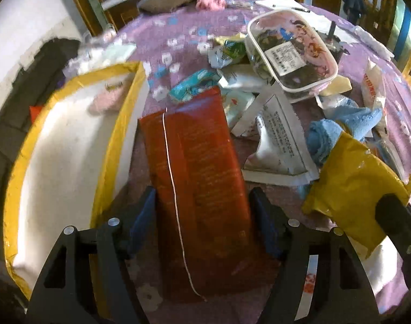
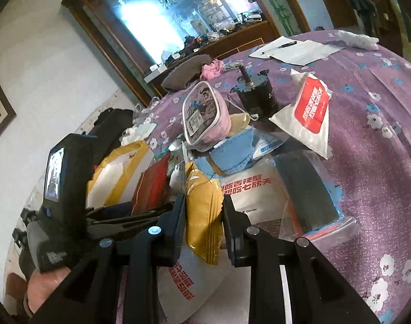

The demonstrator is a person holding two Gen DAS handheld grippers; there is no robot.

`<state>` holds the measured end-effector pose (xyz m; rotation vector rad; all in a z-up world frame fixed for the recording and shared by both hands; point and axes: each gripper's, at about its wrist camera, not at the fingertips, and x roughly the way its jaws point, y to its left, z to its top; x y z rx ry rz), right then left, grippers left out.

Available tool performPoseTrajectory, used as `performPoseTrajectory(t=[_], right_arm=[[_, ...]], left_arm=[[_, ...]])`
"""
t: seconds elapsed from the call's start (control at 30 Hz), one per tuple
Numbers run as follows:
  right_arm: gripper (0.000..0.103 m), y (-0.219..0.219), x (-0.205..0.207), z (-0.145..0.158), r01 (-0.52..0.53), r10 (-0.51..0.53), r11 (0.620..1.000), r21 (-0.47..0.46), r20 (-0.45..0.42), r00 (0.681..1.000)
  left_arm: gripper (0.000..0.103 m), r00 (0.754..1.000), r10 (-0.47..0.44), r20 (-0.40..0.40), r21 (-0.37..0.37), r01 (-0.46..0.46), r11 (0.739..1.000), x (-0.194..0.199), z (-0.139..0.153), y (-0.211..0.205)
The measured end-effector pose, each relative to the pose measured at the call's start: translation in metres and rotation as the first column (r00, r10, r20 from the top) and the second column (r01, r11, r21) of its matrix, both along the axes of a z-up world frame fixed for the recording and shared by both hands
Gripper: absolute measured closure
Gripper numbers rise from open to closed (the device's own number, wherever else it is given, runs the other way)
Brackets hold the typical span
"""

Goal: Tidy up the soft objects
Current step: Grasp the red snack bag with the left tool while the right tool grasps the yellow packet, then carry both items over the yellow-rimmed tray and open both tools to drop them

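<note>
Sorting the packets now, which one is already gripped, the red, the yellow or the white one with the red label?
The yellow packet, pinched by the right gripper. The red packet lies unpressed between open left jaws.

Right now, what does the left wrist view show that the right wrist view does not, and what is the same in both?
Only the left wrist view shows the inside of the yellow-edged box with a pink fluffy item, and the red pack lying flat between the open left fingers.

Only the right wrist view shows the white pack with a red label, the bagged dark sponge, and the right gripper shut on the yellow pouch.

Both show the yellow pouch, red pack, blue cloth, pink case and purple tablecloth.
</note>
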<state>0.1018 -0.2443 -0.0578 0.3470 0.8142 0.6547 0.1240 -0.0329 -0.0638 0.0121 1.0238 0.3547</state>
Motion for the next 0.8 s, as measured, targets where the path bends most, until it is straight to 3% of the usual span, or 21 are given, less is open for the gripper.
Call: performPoseTrajectory(t=[0.2,0.37,0.5,0.8], right_arm=[[0.078,0.006,-0.009,0.002,-0.002,0.003,0.999,-0.040,0.039,0.999],[0.078,0.021,-0.018,0.007,-0.018,0.032,0.993,-0.119,0.118,0.992],[0.078,0.020,-0.020,0.006,-0.018,0.034,0.993,-0.117,0.132,0.991],[0.078,0.008,-0.016,0.006,0.014,-0.007,0.998,-0.053,0.116,0.993]], left_arm=[[0.056,0.996,-0.065,0.054,0.013,0.064,0.998,-0.019,0.006,0.005],[0.062,0.987,-0.095,0.128,-0.125,0.111,0.986,-0.045,0.019,0.017],[0.063,0.977,-0.068,0.201,-0.280,0.124,0.952,-0.066,0.034,0.028],[0.063,0.955,-0.065,0.289,-0.427,0.189,0.884,-0.097,0.081,0.039]])
